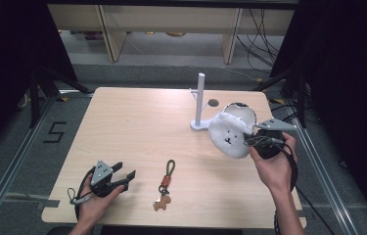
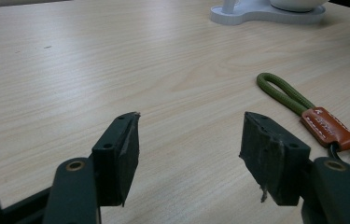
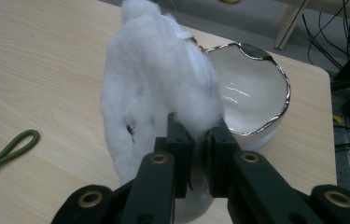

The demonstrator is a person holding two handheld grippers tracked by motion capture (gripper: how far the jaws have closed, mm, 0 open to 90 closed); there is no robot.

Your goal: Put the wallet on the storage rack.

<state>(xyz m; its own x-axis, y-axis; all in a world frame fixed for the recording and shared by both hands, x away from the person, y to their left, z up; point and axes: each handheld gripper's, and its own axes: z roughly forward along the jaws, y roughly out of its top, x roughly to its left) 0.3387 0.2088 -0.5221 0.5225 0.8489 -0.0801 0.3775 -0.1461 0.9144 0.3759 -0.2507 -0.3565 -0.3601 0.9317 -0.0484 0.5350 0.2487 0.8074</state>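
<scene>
A white fluffy plush with a small face hangs above the table's right side; my right gripper is shut on its edge. In the right gripper view the plush rises between the closed jaws of that gripper. Behind it stands a white bowl with a silver rim. My left gripper rests open near the front left, empty. A keychain with a green loop, brown leather tag and small charm lies just right of it.
A white stand with a post and side peg rises at the back right, beside the bowl. Its base appears far off in the left gripper view. Cables and wooden furniture legs lie beyond the table's far edge.
</scene>
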